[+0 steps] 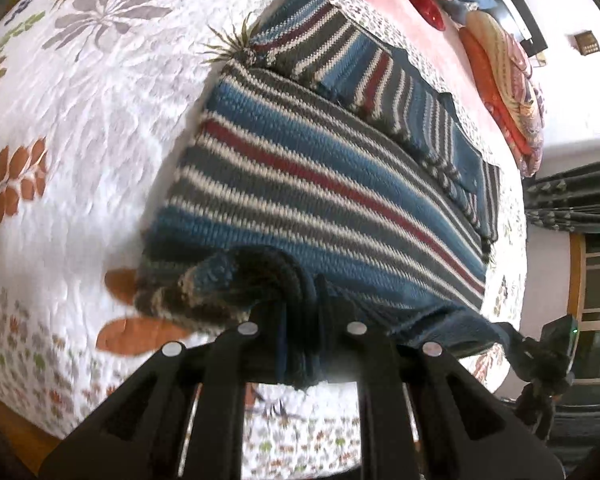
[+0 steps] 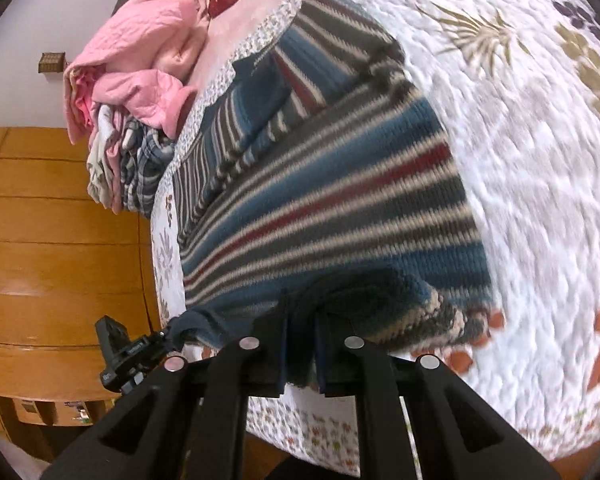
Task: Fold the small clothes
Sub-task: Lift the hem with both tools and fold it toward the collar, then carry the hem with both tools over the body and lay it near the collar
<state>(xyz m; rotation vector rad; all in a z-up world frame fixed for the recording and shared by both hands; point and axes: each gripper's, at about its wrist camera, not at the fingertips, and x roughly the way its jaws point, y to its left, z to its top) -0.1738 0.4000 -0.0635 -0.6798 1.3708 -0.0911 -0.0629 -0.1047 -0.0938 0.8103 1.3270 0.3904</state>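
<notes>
Left gripper (image 1: 300, 320) clenched on striped sweater (image 1: 320, 184) hem at near bed (image 1: 80, 120) edge; right gripper (image 2: 302, 332) likewise. Fingertips buried in knit.

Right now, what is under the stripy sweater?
The striped sweater lies on a white flowery quilt on the bed. The quilt shows all around it. Both grippers, left and right, pinch its near edge. Whatever sits directly beneath the sweater is covered.

Both wrist cams low, close, facing along bed; share striped sweater (image 1: 320, 184) (image 2: 332, 216); edges blurred, prob. motion.
</notes>
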